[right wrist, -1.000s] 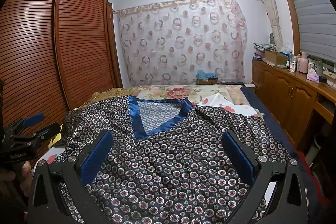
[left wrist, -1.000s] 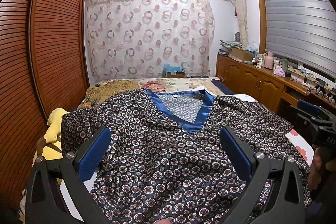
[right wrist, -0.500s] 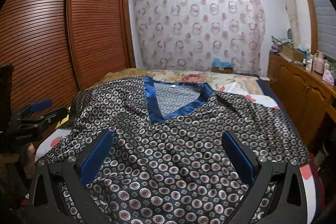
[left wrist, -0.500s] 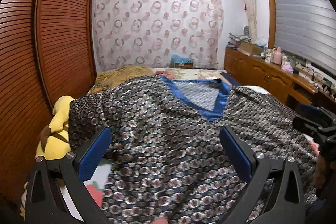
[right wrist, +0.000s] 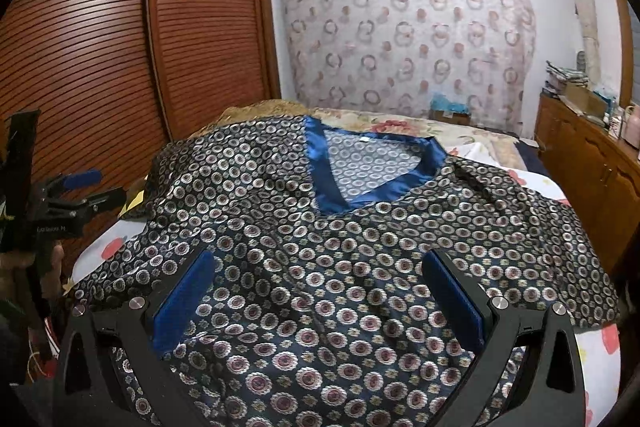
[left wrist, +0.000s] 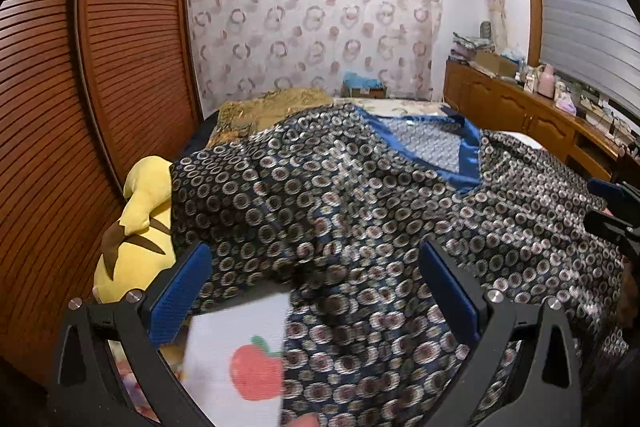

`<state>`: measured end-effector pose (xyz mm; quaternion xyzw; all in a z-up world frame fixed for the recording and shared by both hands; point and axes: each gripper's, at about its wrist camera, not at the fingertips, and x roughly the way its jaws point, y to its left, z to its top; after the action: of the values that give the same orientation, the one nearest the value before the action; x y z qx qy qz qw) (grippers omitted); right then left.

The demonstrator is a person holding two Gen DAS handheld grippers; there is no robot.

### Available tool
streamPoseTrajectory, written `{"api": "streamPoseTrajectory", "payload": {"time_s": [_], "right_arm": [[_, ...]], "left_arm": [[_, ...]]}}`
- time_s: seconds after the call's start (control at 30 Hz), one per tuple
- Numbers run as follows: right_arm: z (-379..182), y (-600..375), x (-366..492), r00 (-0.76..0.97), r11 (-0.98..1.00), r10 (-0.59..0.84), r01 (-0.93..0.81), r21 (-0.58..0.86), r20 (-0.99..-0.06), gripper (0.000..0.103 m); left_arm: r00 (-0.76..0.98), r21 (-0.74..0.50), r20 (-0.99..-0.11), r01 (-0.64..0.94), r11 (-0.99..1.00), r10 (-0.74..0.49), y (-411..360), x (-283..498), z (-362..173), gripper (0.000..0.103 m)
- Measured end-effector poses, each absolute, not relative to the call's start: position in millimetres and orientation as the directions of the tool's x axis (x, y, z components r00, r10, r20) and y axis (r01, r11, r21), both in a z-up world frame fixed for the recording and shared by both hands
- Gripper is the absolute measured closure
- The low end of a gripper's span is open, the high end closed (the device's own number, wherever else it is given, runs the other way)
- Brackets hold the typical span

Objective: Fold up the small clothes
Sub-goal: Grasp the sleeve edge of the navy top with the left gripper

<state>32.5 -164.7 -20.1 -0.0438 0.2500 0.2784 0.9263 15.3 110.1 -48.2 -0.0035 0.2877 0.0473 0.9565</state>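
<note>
A dark blue shirt [right wrist: 360,247] with a circle print and a shiny blue V-neck collar [right wrist: 324,183] lies spread flat on the bed, collar at the far end. It also shows in the left wrist view [left wrist: 360,211]. My left gripper [left wrist: 316,291] is open and empty above the shirt's left hem, where the white sheet [left wrist: 240,359] shows. My right gripper [right wrist: 320,299] is open and empty above the shirt's lower middle. Each gripper shows at the edge of the other's view: the right one [left wrist: 612,215], the left one [right wrist: 76,195].
A yellow plush toy [left wrist: 140,223] lies at the bed's left edge beside the brown slatted wardrobe [right wrist: 100,59]. A wooden cabinet [right wrist: 592,171] with clutter runs along the right wall. A patterned curtain [right wrist: 400,39] hangs behind the bed.
Both grippers have swung left and come lower over the shirt. The left one now looks over the shirt's left edge, with the sheet and plush toy in view. Both jaws stay open.
</note>
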Motion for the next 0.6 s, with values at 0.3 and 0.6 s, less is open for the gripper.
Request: {"api": "streamPoseTrajectory", "payload": {"time_s": [0.3, 0.6], "right_arm": [[-30, -150, 41, 0.689, 0.822, 0.502, -0.568, 0.041, -0.523, 0.0], [-35, -145, 48, 0.68, 0.821, 0.495, -0.57, 0.036, -0.54, 0.0]], "left_arm": [[0.795, -0.042, -0.605, -0.088, 0.995, 0.045, 160, 19, -58, 0.008], [0.701, -0.134, -0.713, -0.144, 0.98, 0.005, 211, 54, -89, 0.03]]}}
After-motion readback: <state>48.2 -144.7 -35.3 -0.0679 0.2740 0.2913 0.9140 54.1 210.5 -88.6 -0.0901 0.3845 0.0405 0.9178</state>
